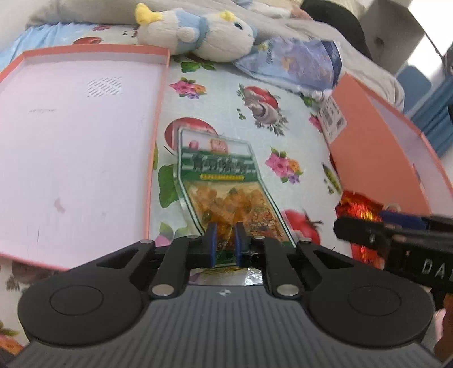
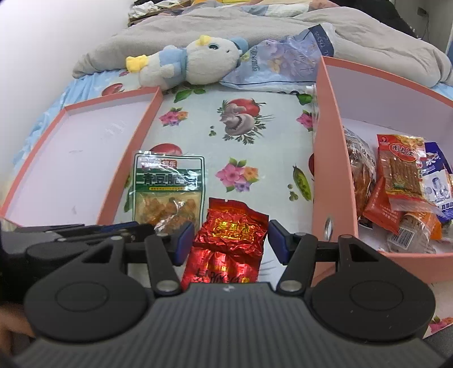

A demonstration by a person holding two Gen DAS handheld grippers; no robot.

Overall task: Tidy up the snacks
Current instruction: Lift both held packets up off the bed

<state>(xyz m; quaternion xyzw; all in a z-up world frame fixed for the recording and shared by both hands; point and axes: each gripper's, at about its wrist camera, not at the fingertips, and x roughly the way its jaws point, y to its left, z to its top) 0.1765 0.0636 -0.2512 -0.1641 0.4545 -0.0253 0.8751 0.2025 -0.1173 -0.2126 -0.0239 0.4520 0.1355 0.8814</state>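
A green snack bag [image 1: 223, 181] with orange pieces lies on the flowered sheet; it also shows in the right wrist view [image 2: 167, 189]. My left gripper [image 1: 225, 240] is shut on the bag's near edge. A red foil packet [image 2: 229, 240] lies next to the green bag, between the fingers of my open right gripper [image 2: 230, 239], which do not press it. The red foil packet [image 1: 359, 209] and the right gripper [image 1: 396, 226] show at the right in the left wrist view. A pink box [image 2: 328, 158] at the right holds several snack packets [image 2: 402, 175].
A shallow pink lid [image 1: 153, 158] with a white inside lies at the left, seen too in the right wrist view [image 2: 130, 147]. A plush duck [image 2: 187, 65], a blue plastic bag [image 2: 286, 59] and a grey blanket [image 2: 254, 22] lie at the far end of the bed.
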